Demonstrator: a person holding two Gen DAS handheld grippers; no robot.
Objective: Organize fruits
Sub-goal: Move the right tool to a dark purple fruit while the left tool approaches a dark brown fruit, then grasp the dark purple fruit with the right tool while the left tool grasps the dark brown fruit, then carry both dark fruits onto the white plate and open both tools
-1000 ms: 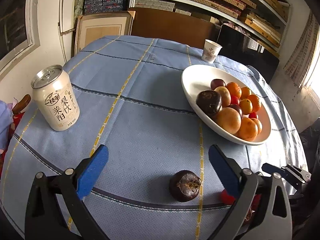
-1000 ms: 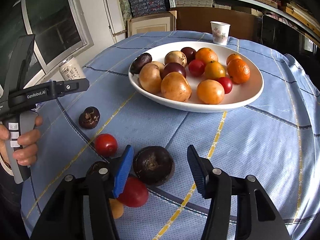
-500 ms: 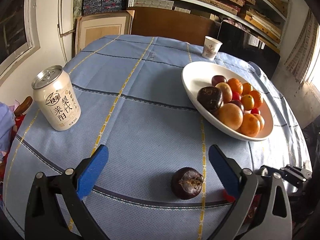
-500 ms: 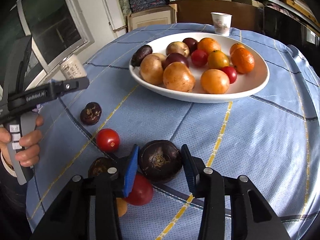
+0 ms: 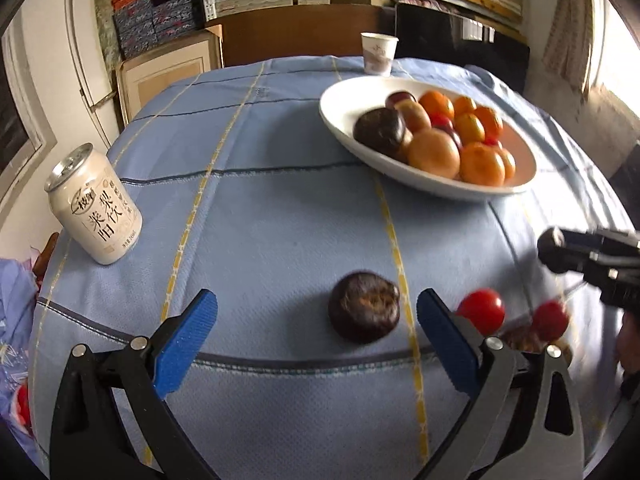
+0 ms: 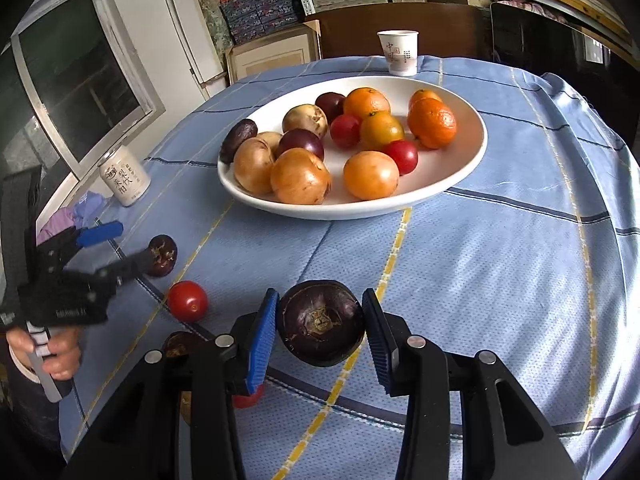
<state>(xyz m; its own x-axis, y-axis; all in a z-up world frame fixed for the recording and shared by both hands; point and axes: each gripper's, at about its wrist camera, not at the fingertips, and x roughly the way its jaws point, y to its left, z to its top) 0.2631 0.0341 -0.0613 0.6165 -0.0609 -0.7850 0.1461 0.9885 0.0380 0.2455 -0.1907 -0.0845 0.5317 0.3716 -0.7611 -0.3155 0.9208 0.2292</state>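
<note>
A white bowl holds several oranges, passion fruits, tomatoes and dark fruits; it is also at the upper right in the left wrist view. My right gripper is shut on a large dark purple mangosteen, both blue pads pressing its sides just in front of the bowl. My left gripper stands open over the blue cloth. A smaller mangosteen lies between its fingers, nearer the right one and untouched. A red tomato lies on the cloth to the left of my right gripper.
A pale drink can stands at the left of the round table. A paper cup stands behind the bowl. Two red tomatoes and a dark fruit lie near the front edge. A hand holds the left gripper's handle.
My right gripper's jaws have closed onto the large mangosteen. The left gripper has rolled and shifted, so the small mangosteen sits closer between its fingers and two tomatoes have come into view.
</note>
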